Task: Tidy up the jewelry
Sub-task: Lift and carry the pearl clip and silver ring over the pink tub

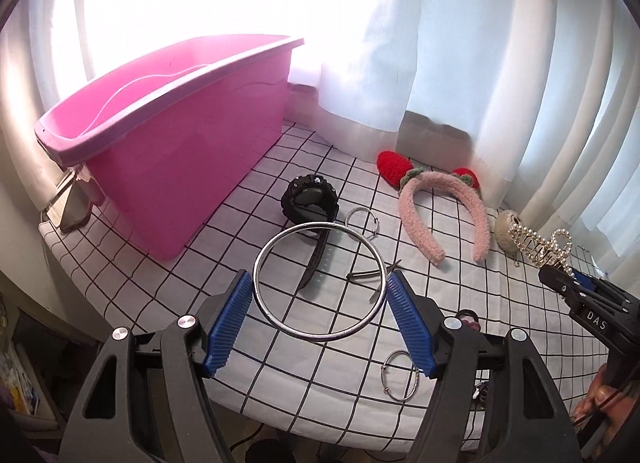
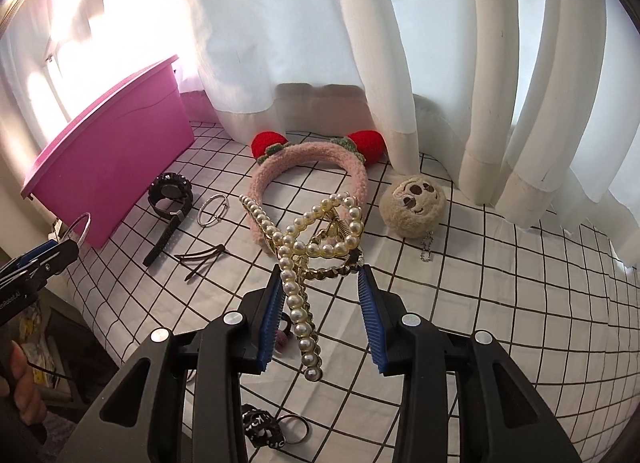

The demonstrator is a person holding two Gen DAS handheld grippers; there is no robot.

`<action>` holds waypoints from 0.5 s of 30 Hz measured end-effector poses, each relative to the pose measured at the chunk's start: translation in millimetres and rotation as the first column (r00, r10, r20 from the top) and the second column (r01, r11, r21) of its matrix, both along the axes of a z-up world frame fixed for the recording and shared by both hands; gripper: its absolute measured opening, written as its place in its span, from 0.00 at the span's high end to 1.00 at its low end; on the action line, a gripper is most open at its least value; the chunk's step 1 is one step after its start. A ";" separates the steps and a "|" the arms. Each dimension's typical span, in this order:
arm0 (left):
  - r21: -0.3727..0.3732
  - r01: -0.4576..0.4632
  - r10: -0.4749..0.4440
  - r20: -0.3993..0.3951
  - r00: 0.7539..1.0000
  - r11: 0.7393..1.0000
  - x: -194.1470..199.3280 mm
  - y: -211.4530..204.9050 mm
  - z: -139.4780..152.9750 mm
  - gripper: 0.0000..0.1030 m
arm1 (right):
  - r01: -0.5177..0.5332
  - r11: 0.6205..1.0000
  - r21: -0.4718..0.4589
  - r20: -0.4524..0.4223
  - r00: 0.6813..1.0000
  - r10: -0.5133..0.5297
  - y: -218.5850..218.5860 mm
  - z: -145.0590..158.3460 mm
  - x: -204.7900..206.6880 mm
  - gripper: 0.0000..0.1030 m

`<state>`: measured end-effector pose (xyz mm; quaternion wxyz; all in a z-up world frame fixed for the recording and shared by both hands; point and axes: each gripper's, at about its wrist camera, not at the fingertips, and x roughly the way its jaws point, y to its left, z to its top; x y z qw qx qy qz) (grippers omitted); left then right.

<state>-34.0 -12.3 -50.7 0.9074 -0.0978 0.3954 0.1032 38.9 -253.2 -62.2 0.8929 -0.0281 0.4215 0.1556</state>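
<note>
In the left wrist view, the left gripper fills the lower middle of the frame, its blue-padded jaws spread fairly wide and pressing on opposite sides of a large silver bangle, which is lifted clear of the gridded cloth on the bench. The ring lies roughly flat across the jaws, its open face tilted toward the camera. Beyond it, in the upper left of the frame, stands the pink bin, its long side running from lower left toward upper middle and its open top facing up; I judge this the place for the jewelry, so the left hand is the nearer one and needs to travel forward, left and up over the rim. In the right wrist view, the right gripper sits at lower centre, jaws partly closed around a pearl hair claw with its pearl strand hanging down between them, also raised off the cloth. From here the bin lies far at the middle left, well apart. Left on the cloth between grippers and bin are a black watch, a small silver bracelet and a pink plush headband.
</note>
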 end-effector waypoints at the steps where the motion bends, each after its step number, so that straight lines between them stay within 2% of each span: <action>1: 0.001 0.001 -0.001 0.013 1.000 1.000 -1.6 1.6 7.2 0.35 | -0.007 1.000 0.005 0.012 1.000 0.007 4.3 6.9 0.5 0.65; 9: 0.013 -0.003 0.001 0.109 0.994 1.000 -8.1 28.2 65.7 0.35 | -0.082 0.995 0.064 0.096 0.993 0.075 51.8 60.5 5.0 0.65; 15: 0.053 -0.049 0.039 0.176 0.984 0.997 -4.2 69.9 105.3 0.35 | -0.161 0.979 0.124 0.144 0.979 0.142 106.5 93.7 20.9 0.65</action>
